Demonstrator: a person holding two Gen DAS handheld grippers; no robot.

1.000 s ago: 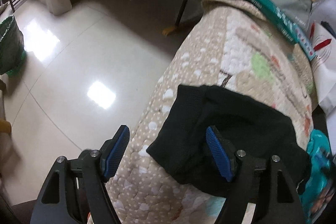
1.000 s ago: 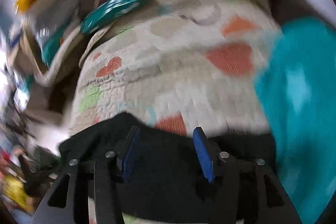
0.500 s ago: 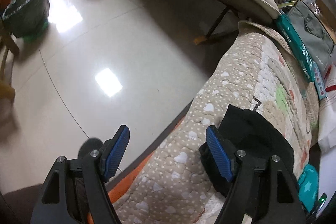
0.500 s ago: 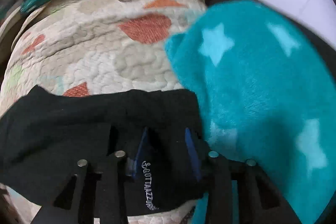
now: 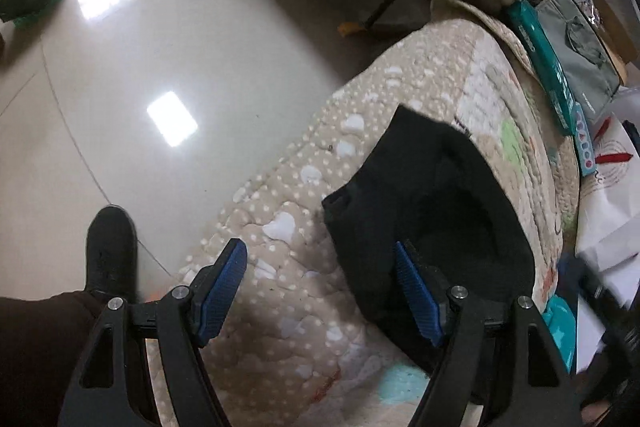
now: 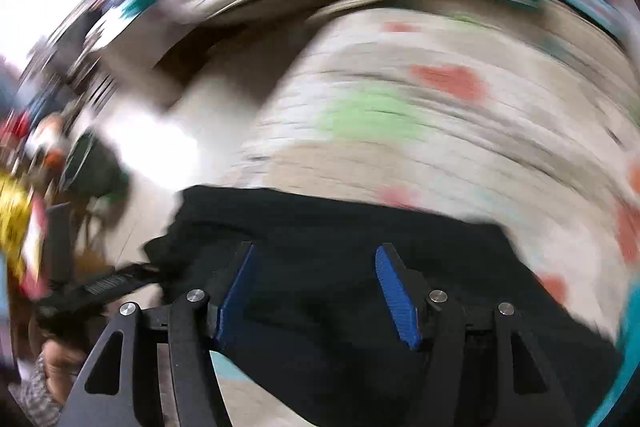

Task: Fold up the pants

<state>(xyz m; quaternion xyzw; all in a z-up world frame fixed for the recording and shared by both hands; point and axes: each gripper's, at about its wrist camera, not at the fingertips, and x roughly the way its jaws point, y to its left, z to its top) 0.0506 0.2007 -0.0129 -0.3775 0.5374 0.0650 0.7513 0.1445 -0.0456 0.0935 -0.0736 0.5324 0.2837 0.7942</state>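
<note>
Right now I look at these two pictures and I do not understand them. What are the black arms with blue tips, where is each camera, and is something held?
There is no robot here: a person holds a hand tool in each hand, each with two fingers and blue pads. A camera on each tool looks forward along its fingers. One picture is from the left gripper, the other from the right gripper; the right one is blurred. Both grippers are open and hold nothing. Folded black pants lie on a quilted beige cover with white dots and colored patches, beside a shiny tiled floor. The person's black shoe stands on that floor.
</note>
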